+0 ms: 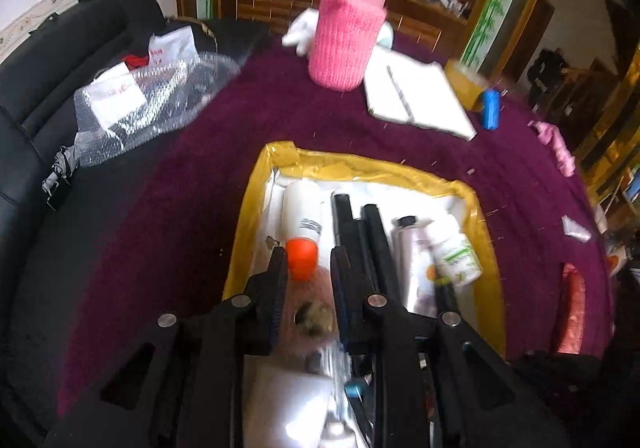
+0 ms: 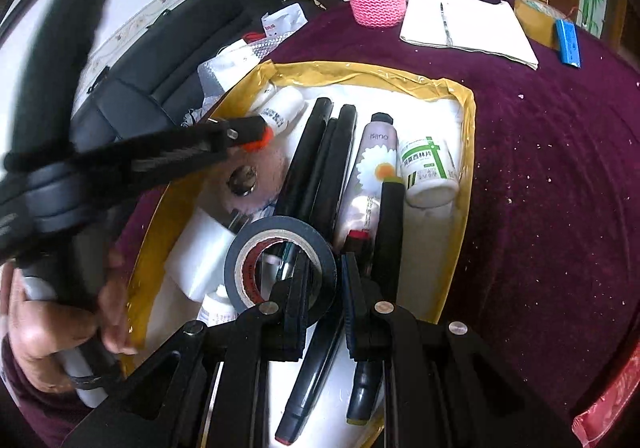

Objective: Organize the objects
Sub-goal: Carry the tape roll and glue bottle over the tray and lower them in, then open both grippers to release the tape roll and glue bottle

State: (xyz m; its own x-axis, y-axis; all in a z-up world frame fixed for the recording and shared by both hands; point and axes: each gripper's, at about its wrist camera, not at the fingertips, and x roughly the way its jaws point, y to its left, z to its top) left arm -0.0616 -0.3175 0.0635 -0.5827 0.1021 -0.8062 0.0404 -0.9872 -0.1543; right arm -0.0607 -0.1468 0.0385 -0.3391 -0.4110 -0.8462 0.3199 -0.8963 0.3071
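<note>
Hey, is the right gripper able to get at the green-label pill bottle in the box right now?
Probably not yet: the right gripper looks shut on the tape roll. The pill bottle lies uncovered ahead, right of it.

Black grippers (image 1: 308,272) (silver screws); maroon sleeve (image 2: 24,400).

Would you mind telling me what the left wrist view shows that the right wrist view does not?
Only the left wrist view shows the pink cloth at the table's far edge.

Only the right wrist view shows the black tape roll with the right gripper at it, the person's hand and the left gripper from outside.

Both show the yellow-rimmed box, green-label bottle, pink knitted cup, notebook and blue item.
</note>
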